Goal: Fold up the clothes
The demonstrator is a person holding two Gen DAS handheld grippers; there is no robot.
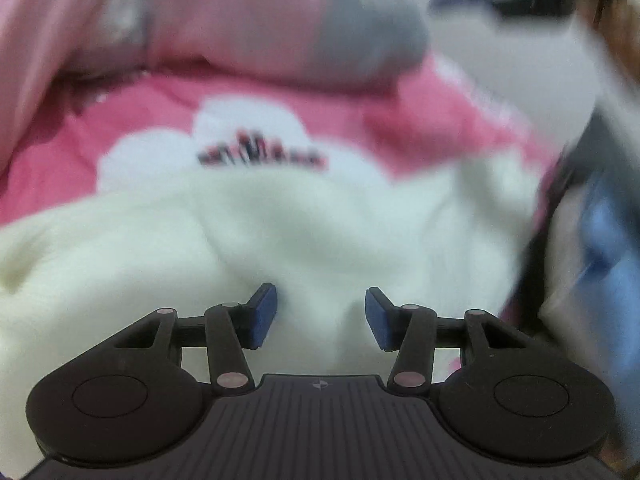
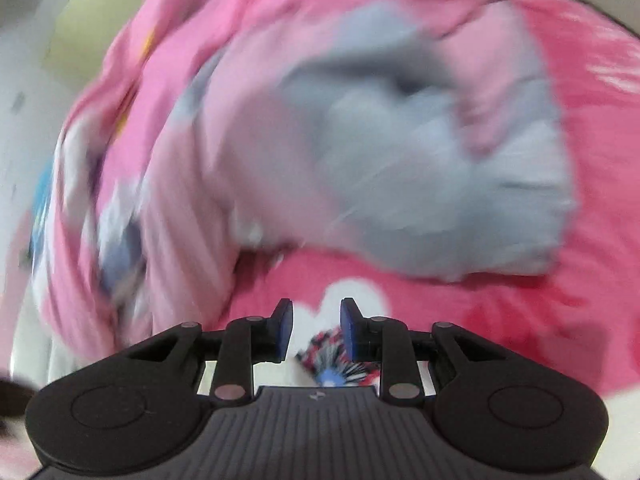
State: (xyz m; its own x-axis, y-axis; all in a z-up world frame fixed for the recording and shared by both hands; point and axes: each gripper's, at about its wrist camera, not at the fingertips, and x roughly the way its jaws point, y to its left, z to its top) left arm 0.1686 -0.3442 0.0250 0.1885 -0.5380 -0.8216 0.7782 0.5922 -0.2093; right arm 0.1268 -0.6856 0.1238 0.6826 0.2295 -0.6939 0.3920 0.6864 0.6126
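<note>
My left gripper [image 1: 321, 316] gapes over one cream garment [image 1: 280, 240]; my right gripper [image 2: 316, 330] hangs spread, empty, above one pink garment [image 2: 500, 312], its print blurred unreadable.

Left gripper [image 1: 320, 316]: pitched steeply down, jaws parted about halfway, blue pads [image 1: 262, 316] at 9 and 3 o'clock of the gap, nothing clamped between them. Right gripper [image 2: 316, 330]: also angled down, jaws narrower, gap small but clear, pads [image 2: 348, 330] not pressing on anything. Right view heavily motion-blurred. No hand or sleeve visible.
</note>
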